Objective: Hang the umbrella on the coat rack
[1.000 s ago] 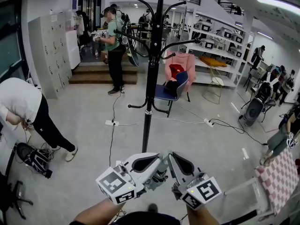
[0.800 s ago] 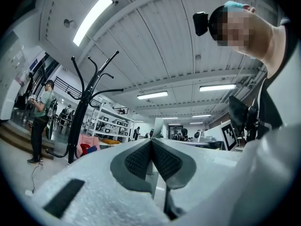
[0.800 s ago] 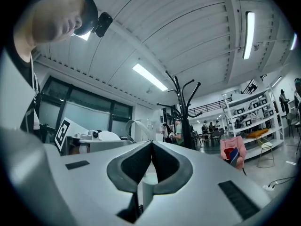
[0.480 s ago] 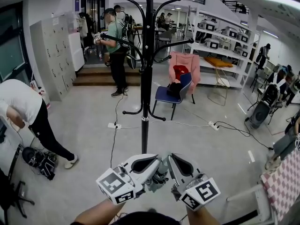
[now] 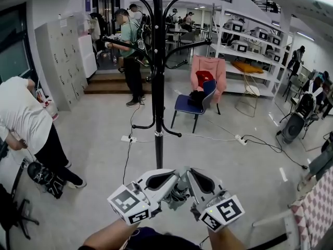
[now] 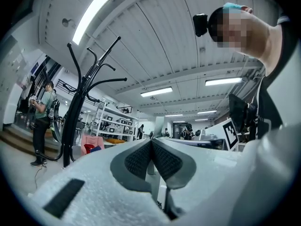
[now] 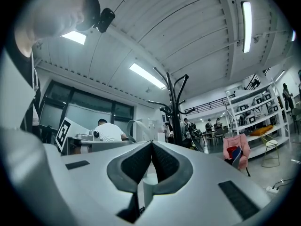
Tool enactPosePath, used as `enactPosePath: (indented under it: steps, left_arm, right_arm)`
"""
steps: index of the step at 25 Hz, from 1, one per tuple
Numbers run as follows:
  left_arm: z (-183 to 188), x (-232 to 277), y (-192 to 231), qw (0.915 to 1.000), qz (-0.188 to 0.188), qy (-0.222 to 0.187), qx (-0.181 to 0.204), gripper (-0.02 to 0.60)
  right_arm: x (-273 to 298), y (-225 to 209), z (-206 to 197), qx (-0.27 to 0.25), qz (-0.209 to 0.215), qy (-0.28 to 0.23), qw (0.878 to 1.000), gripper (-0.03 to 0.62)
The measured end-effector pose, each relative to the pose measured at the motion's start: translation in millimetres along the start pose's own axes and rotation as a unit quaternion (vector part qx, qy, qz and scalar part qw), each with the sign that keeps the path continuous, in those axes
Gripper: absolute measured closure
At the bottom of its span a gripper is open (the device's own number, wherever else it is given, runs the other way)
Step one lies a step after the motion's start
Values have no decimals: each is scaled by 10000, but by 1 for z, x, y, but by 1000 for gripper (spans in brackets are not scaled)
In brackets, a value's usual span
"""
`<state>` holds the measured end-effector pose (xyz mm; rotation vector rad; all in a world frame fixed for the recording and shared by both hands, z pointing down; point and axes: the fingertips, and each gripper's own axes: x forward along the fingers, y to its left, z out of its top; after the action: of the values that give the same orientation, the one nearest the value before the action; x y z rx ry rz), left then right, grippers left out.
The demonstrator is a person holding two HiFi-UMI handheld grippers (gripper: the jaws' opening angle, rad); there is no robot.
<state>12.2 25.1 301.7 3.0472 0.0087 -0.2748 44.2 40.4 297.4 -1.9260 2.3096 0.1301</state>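
Observation:
A tall black coat rack (image 5: 158,87) with curved hooks stands on the floor straight ahead of me, and none of its hooks holds anything. It also shows in the left gripper view (image 6: 70,126) and the right gripper view (image 7: 175,112). My left gripper (image 5: 177,177) and right gripper (image 5: 191,175) are held tip to tip low in the head view. A grey-green folded umbrella (image 5: 178,194) is bunched between them. Both jaws' pads meet at the tips, with a pale part of the umbrella (image 7: 145,180) pinched further in. Most of the umbrella is hidden.
A person in white (image 5: 26,124) bends over at the left beside a black bag (image 5: 44,176). Cables and a power strip (image 5: 126,138) lie near the rack's base. A blue chair (image 5: 195,103) with a pink garment, shelves (image 5: 250,51) and a checked cloth (image 5: 317,212) are on the right.
The view has moved closer to the coat rack, which now stands slightly further left and taller. Both grippers keep the same hold, tip to tip. The person in white has straightened a little.

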Motion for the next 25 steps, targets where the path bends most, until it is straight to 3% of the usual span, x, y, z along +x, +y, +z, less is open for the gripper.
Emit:
enactPosePath:
  steps: [25]
  left_arm:
    - [-48, 41, 109, 9965, -659, 405, -325, 571]
  right_arm:
    - [86, -64, -64, -84, -818, 587, 9949, 586]
